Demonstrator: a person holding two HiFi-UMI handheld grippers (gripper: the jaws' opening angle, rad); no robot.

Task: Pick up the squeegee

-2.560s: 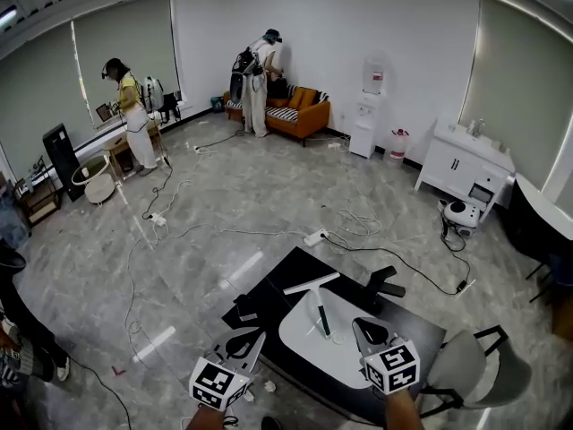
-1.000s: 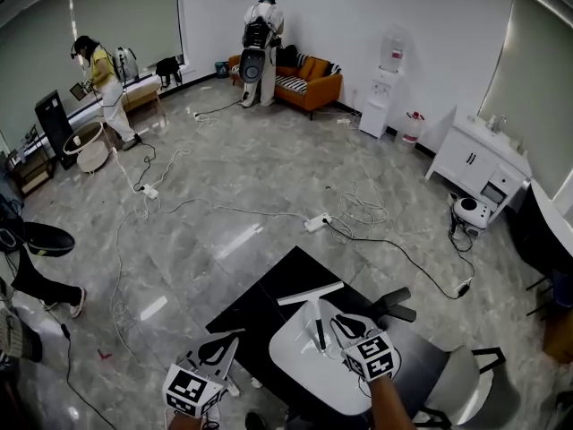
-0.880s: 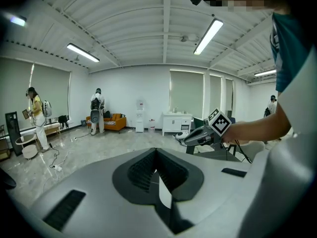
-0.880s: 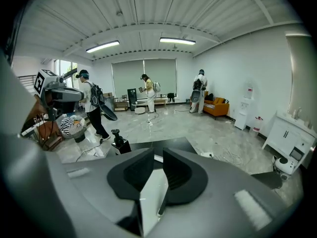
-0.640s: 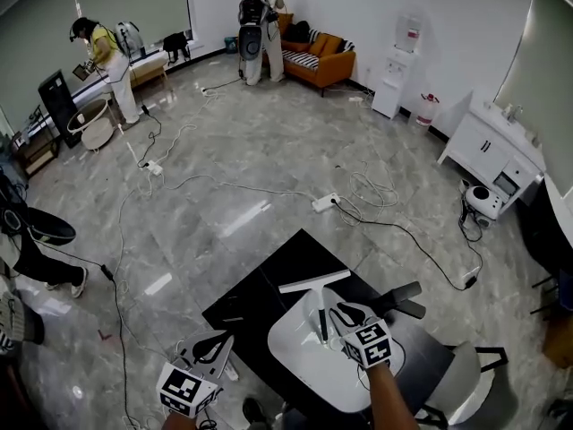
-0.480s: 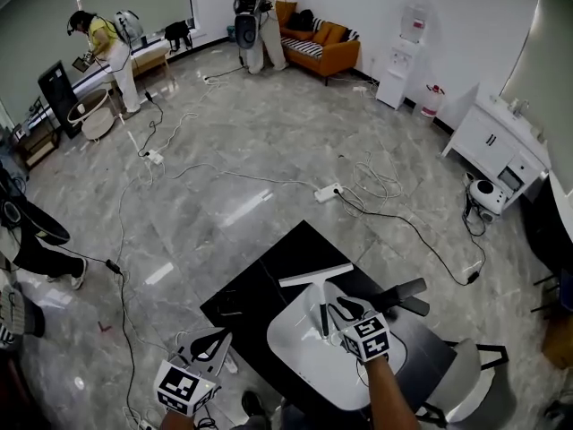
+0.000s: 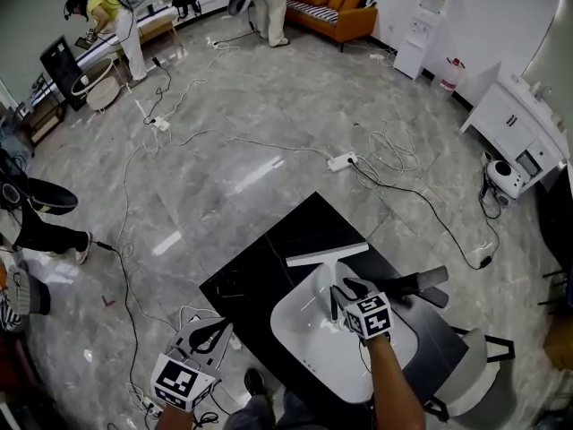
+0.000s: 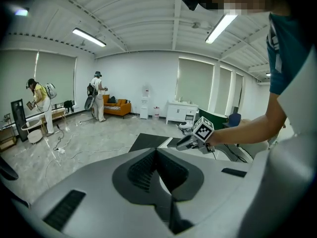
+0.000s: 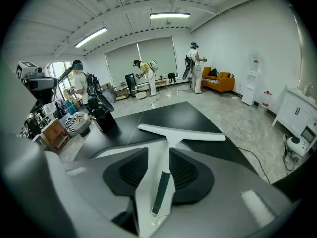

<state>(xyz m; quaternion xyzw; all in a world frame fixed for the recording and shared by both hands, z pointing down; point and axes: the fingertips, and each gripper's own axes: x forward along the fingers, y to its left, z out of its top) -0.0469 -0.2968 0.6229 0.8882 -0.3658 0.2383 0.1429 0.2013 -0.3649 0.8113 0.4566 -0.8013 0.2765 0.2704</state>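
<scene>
The left gripper [image 8: 157, 151] has its jaws closed together, with nothing between them. Beyond them an arm [image 8: 247, 129] reaches in from the right and holds the right gripper [image 8: 182, 144] above the black tabletop [image 8: 143, 142] — toward its right side. Far back, a person [image 8: 98, 94] stands beside an orange sofa [image 8: 118, 106].

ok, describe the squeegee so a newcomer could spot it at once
Find the black table on the grey marble floor, then the white oval tray on it. The squeegee lies at the tray's far end: the only white T-shaped thing there, a long flat blade with a dark-gripped handle pointing back at the person.
</scene>
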